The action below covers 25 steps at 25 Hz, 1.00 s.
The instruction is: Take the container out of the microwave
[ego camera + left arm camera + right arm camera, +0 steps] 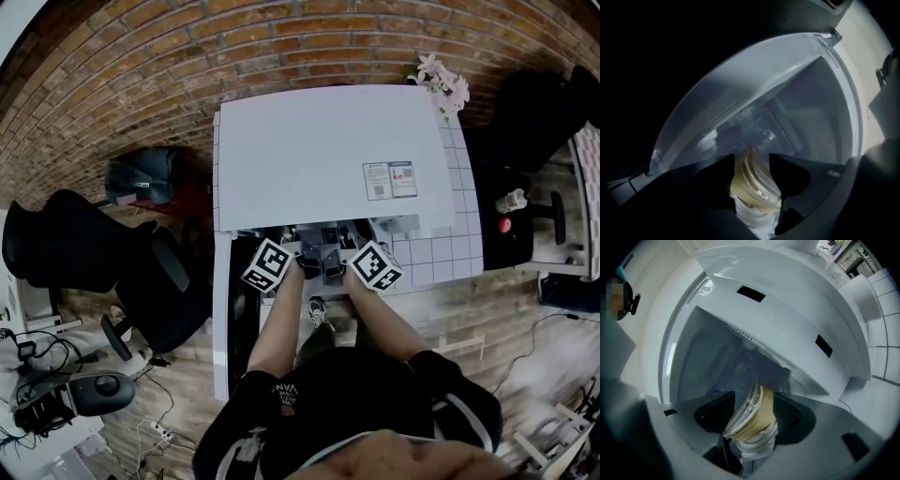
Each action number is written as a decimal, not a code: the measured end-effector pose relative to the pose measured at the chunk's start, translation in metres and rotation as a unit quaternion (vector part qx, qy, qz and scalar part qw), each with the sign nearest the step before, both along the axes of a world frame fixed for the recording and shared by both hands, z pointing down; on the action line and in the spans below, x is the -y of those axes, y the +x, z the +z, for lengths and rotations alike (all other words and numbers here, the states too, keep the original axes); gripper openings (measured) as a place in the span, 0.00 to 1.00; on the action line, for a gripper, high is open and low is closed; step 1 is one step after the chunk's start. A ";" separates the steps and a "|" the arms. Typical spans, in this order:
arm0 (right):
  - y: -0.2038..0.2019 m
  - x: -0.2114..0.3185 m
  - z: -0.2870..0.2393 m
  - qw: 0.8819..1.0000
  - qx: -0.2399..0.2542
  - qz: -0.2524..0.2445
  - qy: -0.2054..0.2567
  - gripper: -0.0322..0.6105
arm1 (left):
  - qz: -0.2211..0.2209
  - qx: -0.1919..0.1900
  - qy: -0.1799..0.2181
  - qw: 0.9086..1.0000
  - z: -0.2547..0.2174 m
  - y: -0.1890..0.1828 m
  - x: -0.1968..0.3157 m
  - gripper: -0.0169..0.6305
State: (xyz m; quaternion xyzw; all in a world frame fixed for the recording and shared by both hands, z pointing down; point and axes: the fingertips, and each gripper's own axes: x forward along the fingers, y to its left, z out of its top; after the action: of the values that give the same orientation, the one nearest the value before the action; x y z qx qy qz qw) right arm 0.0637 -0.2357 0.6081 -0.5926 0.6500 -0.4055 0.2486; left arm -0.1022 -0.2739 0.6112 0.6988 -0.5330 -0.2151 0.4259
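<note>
Tan plastic fills the gap in the left gripper view. The container [754, 183], a round tub with a ridged tan lid over a pale ribbed body, stands tilted between the jaws of the left gripper [752, 157]. Both dark pads press on its sides. Beyond it lies the grey cavity [792, 117] of the microwave [740, 84], dim and tipped to one side, with blackness all around.

The right gripper view is much brighter. The right gripper [753, 397] pinches the container [757, 420] too, one textured pad on each side of the tan band, and a clear ribbed rim shows at the tub's far edge. Only this view shows the two black slots [751, 294] in the white frame above the opening and the white tiles [886, 343] at the right. In both gripper views the tub sits at the mouth of the oven, on the near side of the cavity. Whether its far edge is clear of the opening I cannot tell.

The head view hides the container under the microwave's flat white top [309, 159], but it alone gives the pose. Two bare forearms [281, 328] reach out side by side from black sleeves and converge on the near edge of that top. The marker cubes [270, 265] sit close together there, each turned corner-on to the camera. The door [222, 319] hangs open at the left, toward the person. A brick wall [281, 47] stands on the far side.
</note>
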 end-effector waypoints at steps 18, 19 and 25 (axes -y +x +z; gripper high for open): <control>-0.003 0.023 0.006 0.999 -0.032 -0.027 -0.012 0.41 | 0.012 0.036 -0.003 0.999 0.004 0.005 0.010 0.37; -0.002 0.023 0.007 0.999 -0.040 -0.028 -0.016 0.41 | 0.012 0.038 -0.004 0.999 0.005 0.005 0.011 0.36; 0.001 0.019 0.010 0.997 -0.063 -0.032 -0.019 0.36 | 0.013 0.060 -0.007 0.998 0.008 0.004 0.007 0.28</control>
State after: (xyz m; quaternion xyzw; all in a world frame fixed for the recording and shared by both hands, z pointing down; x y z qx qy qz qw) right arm 0.0643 -0.2551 0.6177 -0.6009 0.6750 -0.3875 0.1823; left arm -0.0980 -0.2812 0.6197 0.7145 -0.5498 -0.1635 0.4006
